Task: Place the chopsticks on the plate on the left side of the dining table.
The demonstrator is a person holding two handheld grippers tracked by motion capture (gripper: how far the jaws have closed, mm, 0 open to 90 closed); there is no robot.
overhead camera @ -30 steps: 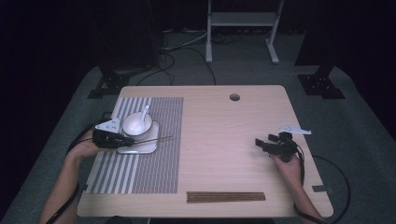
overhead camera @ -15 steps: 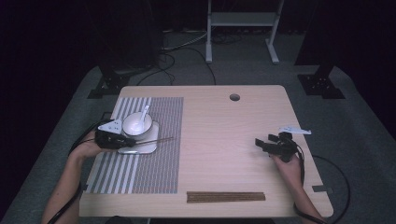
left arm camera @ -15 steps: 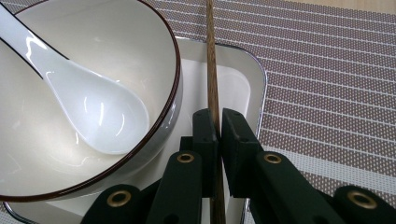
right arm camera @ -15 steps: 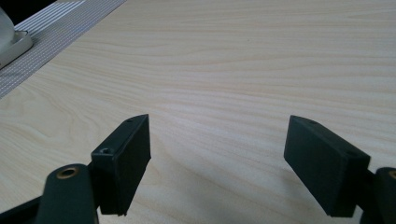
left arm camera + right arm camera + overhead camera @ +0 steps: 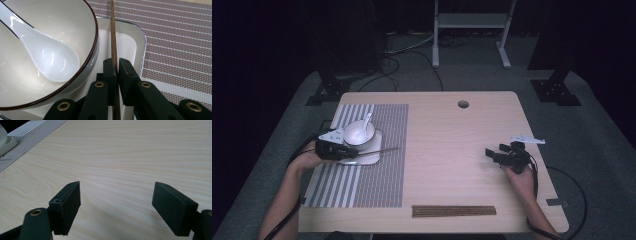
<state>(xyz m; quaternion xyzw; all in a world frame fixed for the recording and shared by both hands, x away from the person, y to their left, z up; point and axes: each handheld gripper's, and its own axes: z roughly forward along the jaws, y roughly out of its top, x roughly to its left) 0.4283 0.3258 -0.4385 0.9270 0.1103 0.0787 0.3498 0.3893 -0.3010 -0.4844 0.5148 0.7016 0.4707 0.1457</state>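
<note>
A white bowl point(image 5: 358, 132) with a dark rim point(image 5: 87, 60) holds a white spoon point(image 5: 47, 53) and stands on a white square plate point(image 5: 371, 157) on the striped mat. My left gripper point(image 5: 353, 153) is shut on a thin brown chopstick point(image 5: 113, 37), which reaches out over the plate's right edge and the mat point(image 5: 384, 149). In the left gripper view the jaws pinch the stick right beside the bowl. My right gripper point(image 5: 116, 207) hovers open over bare wood at the table's right side point(image 5: 493, 154), nothing between its fingers.
A grey-striped placemat point(image 5: 362, 185) covers the table's left part. A brown strip of chopsticks point(image 5: 454, 211) lies near the front edge. A round cable hole point(image 5: 463, 104) sits at the back. The table's right edge is close to my right hand.
</note>
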